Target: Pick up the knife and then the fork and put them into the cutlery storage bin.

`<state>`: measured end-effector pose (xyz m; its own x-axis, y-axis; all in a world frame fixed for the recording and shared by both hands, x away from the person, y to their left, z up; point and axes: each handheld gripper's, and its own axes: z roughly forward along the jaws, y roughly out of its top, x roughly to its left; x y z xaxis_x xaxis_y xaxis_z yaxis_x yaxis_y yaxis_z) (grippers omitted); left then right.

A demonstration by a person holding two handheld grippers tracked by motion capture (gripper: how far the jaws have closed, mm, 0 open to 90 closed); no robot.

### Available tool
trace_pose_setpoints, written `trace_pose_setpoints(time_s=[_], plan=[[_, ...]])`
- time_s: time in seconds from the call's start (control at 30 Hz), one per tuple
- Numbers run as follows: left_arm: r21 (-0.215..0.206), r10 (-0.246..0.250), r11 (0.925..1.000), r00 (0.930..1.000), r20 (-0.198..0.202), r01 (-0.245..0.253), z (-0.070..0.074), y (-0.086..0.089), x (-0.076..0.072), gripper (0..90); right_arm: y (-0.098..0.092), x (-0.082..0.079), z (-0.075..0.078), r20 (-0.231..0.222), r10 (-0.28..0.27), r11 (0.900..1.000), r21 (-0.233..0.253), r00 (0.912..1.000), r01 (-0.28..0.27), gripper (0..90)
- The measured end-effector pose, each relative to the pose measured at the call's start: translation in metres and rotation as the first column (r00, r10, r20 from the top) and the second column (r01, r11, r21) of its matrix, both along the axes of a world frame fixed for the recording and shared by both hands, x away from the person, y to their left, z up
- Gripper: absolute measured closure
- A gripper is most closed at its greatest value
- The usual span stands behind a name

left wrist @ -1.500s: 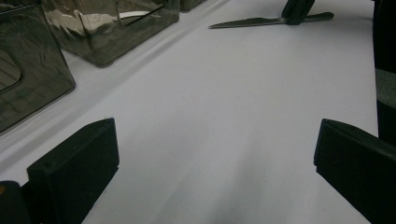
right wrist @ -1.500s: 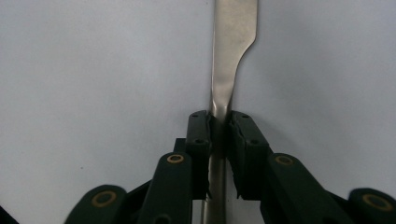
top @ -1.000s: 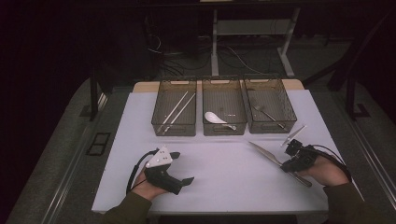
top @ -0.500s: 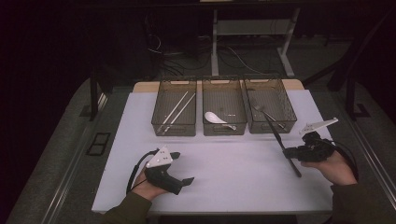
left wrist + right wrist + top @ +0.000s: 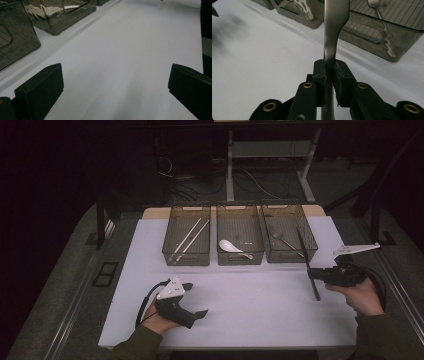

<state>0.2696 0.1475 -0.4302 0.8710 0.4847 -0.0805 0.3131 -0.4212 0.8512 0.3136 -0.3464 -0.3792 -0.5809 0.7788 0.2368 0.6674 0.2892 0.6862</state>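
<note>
My right gripper is shut on the handle of a long metal knife. It holds the knife above the white table, just in front of the right bin. The blade end points toward that bin, which has a fork in it. My left gripper rests low over the table at the front left. Its jaws are wide open with nothing between them.
Three smoky clear bins stand in a row at the back. The left bin holds chopsticks and the middle bin holds a white spoon. Bare white table lies between my two hands.
My right gripper has carried the knife up and to the right, toward the right bin, and the knife has swung to point at the bin. The left gripper has stayed put.
</note>
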Motion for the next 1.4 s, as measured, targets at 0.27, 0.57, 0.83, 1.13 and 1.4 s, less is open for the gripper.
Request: trace_pose_setpoints(time_s=[0.27, 0.57, 0.83, 1.13, 1.4], plan=[[-0.009, 0.005, 0.9999, 1.0000, -0.001, -0.005, 0.000, -0.001, -0.001, 0.0, -0.003, 0.006, 0.011, 0.049, -0.046, 0.999, 0.025, 0.9977, 0.045, 80.1], [-0.004, 0.005, 1.0000, 1.0000, -0.002, -0.005, -0.001, -0.001, 0.000, 0.0, 0.000, 0.026, 0.031, 0.107, -0.073, 0.997, 0.040, 0.9916, 0.069, 80.1], [-0.005, 0.003, 1.0000, 1.0000, -0.002, -0.003, -0.001, -0.001, 0.000, 0.0, 0.008, 0.052, 0.054, 0.154, -0.090, 0.996, 0.019, 0.9839, 0.088, 80.0], [-0.007, -0.001, 1.0000, 1.0000, -0.002, 0.001, 0.000, -0.001, 0.000, 0.0, 0.022, 0.095, 0.064, 0.198, -0.104, 0.993, -0.027, 0.9747, 0.111, 80.0], [-0.010, -0.005, 0.9999, 1.0000, -0.002, 0.005, -0.001, -0.001, 0.000, 0.0, 0.026, 0.129, 0.046, 0.187, -0.135, 0.987, -0.059, 0.9730, 0.148, 80.0]])
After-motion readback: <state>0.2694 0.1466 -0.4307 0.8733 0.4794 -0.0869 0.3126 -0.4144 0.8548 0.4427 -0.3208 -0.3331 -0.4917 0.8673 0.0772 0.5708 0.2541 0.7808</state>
